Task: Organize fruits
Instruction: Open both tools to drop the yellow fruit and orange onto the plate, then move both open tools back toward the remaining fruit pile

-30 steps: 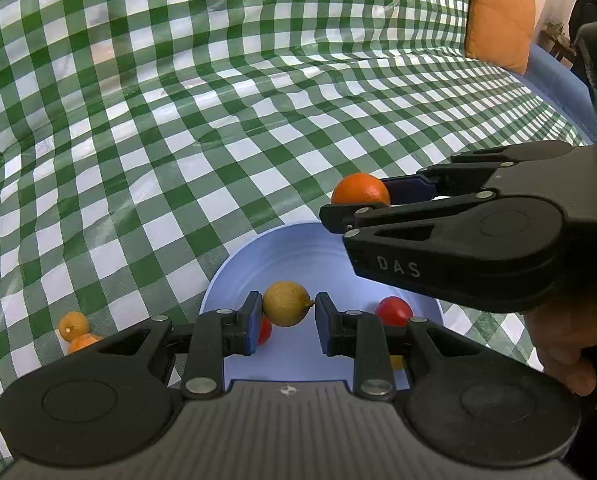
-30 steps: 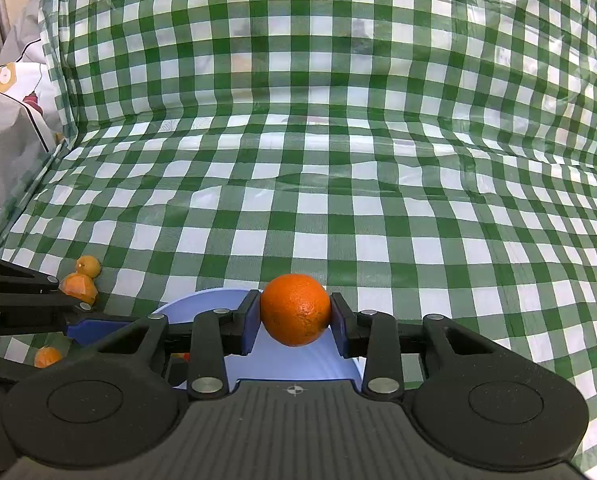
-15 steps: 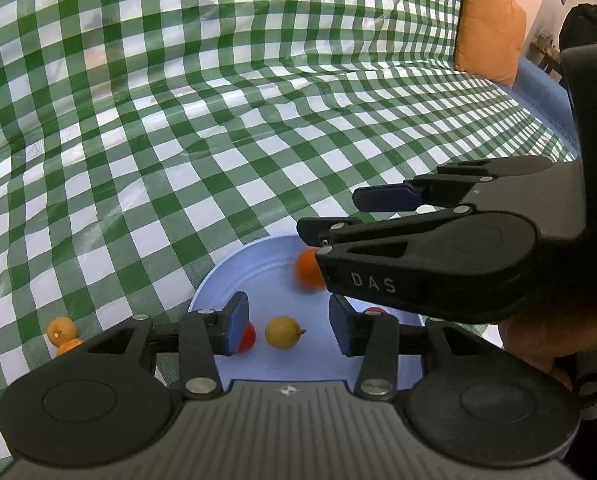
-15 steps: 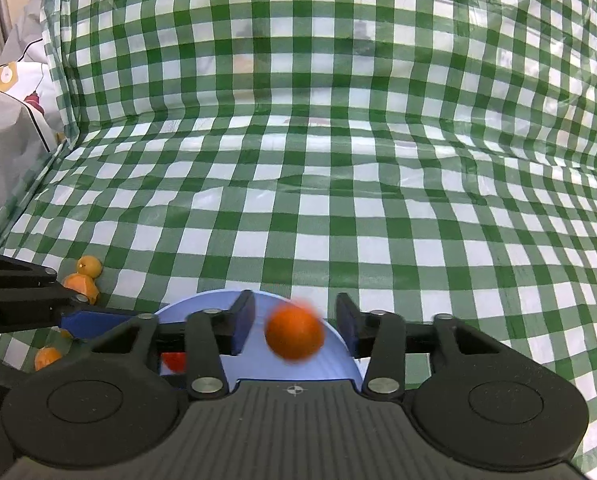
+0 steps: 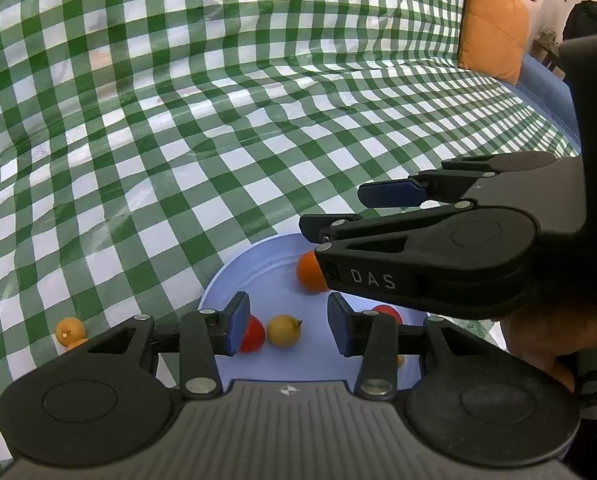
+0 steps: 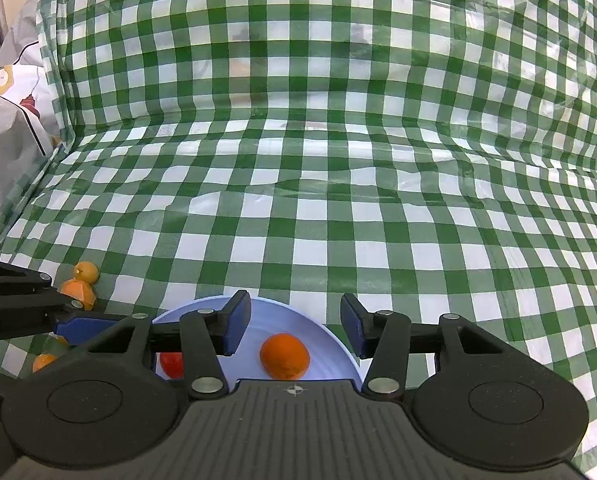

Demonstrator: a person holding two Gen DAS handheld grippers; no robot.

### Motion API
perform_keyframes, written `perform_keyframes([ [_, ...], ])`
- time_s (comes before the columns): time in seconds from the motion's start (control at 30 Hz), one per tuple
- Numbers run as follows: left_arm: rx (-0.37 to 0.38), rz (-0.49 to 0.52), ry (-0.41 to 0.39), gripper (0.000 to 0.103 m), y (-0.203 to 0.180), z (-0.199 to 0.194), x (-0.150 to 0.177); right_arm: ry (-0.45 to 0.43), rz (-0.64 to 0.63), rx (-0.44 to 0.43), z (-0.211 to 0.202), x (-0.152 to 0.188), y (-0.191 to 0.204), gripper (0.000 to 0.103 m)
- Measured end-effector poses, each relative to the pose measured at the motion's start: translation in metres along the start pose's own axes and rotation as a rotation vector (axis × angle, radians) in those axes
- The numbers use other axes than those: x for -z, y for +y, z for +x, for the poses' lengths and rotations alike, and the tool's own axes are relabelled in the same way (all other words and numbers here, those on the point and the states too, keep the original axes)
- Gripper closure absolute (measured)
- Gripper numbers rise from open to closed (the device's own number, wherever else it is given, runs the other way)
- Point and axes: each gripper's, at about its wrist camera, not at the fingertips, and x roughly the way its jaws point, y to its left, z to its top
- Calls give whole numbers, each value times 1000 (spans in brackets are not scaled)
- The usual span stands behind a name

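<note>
We held our left gripper (image 5: 284, 328) and our right gripper (image 6: 295, 326) low over a pale blue plate (image 5: 254, 264) on a green and white checked tablecloth (image 5: 218, 140). Both sets of jaws stood wide apart and held nothing. Below the right gripper an orange (image 6: 284, 356) lay on the plate, toward its far side. A small yellow fruit (image 5: 283, 331) lay between the left gripper's fingers, down on the plate, with a red fruit (image 5: 252, 334) just to its left. Another red fruit (image 5: 386, 313) showed partly behind the right finger. Off the plate, on the cloth to the left, sat small orange fruits (image 6: 83, 284) close together.
</note>
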Motion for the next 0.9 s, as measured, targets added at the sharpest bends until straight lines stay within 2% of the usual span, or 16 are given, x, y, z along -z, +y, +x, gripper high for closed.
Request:
perform_keyframes([
  [0.17, -24, -30, -7, 65, 10, -4, -1, 0, 0, -2, 0, 0, 1, 51],
  [0.43, -71, -92, -20, 67, 37, -18, -4, -23, 16, -12, -1, -7, 13, 52],
  [0.57, -95, -141, -31, 67, 58, -27, -5, -49, 31, -18, -2, -11, 21, 59],
  [0.63, -108, -169, -39, 67, 71, -33, -5, -64, 44, -28, -3, -13, 24, 65],
  [0.9, -158, -325, -60, 68, 138, -56, 1, -90, 28, -104, -2, -16, 54, 73],
])
